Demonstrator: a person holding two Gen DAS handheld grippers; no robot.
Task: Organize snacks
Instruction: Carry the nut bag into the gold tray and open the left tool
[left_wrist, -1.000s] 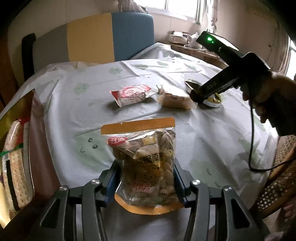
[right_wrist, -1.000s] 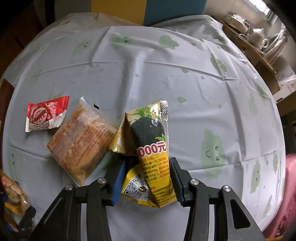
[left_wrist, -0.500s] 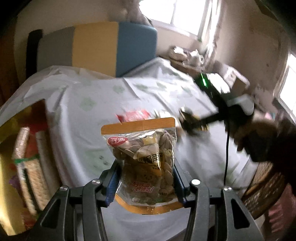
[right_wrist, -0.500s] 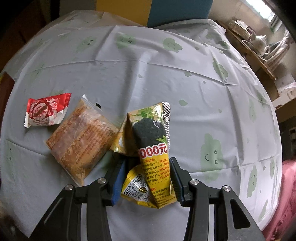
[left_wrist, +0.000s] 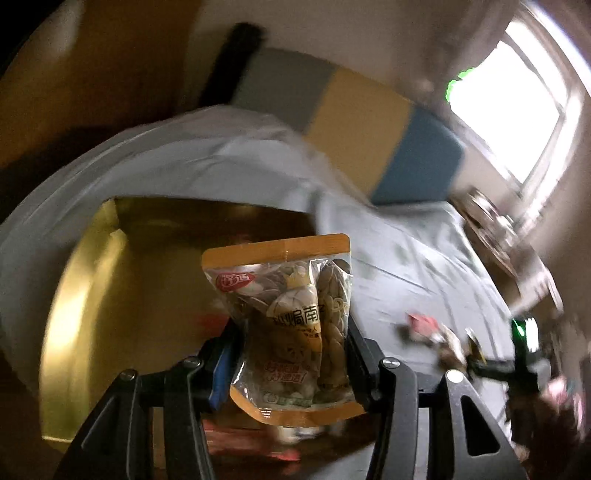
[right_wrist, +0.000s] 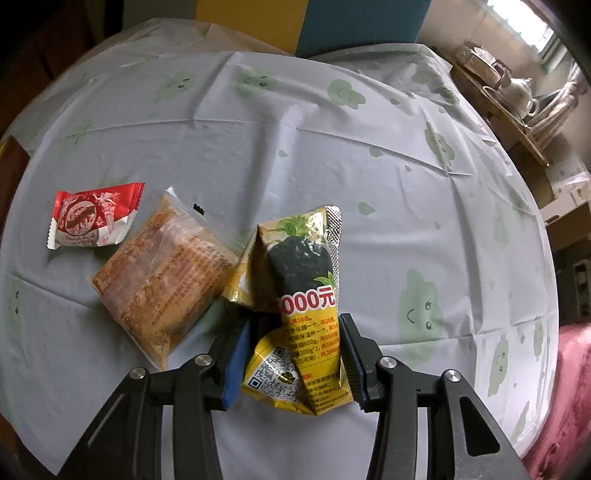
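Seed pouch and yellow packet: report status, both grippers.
Left hand-held gripper shut on seed pouch, over gold box. Right hand-held gripper shut on yellow packet, above tablecloth. Red wrapper, brown cake pack still loose. Nothing blocking.

Left view motion-blurred, window (left_wrist: 517, 107) glare; right view sharp.

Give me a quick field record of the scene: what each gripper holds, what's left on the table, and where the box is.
left gripper: shut on pumpkin seed bag, held upright in front of the gold-lined box
right gripper: shut on yellow snack packet, low over the table
on tablecloth: red-and-white wrapped snack, clear-wrapped brown cake, its corner meeting the yellow packet
box contents: blurred, cannot tell
left view: motion-blurred
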